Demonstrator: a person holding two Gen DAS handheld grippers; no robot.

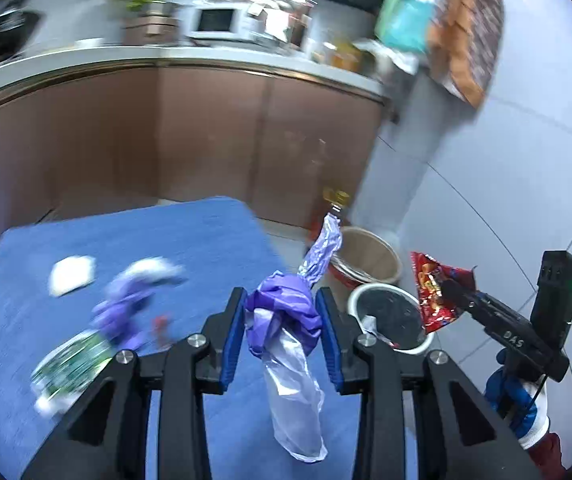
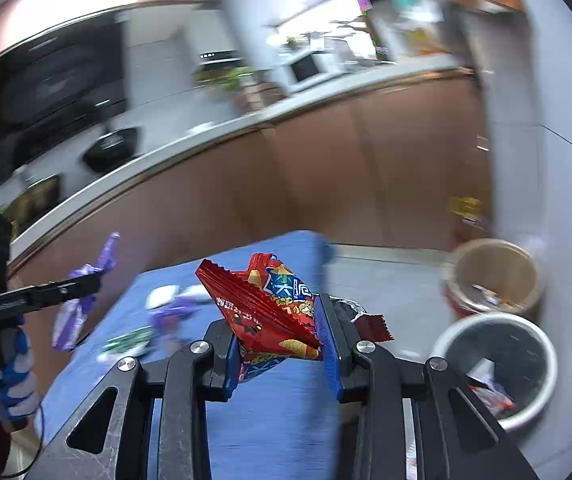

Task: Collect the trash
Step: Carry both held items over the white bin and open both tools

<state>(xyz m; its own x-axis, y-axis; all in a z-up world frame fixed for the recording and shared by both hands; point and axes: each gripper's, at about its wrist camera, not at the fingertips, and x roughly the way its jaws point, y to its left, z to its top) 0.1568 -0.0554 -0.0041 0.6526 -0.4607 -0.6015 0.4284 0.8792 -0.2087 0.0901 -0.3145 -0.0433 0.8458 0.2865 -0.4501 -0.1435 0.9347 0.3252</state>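
My left gripper (image 1: 281, 320) is shut on a crumpled purple and clear plastic wrapper (image 1: 290, 320) that hangs below and sticks up above the blue pads. It is held above the right edge of the blue table (image 1: 133, 240). My right gripper (image 2: 279, 340) is shut on a red snack bag (image 2: 269, 312), also seen from the left wrist view as the red snack bag (image 1: 438, 296). A white bin with a black liner (image 2: 498, 360) and a brown bin (image 2: 494, 276) stand on the floor to the right; the white bin (image 1: 390, 316) lies just beyond the left gripper.
More litter lies on the blue table: a white tissue (image 1: 71, 276), a purple wrapper (image 1: 125, 308) and a green and white packet (image 1: 73, 364). A brown cabinet with a pale counter (image 1: 205, 64) runs behind. A gloved hand (image 1: 514, 400) holds the right gripper.
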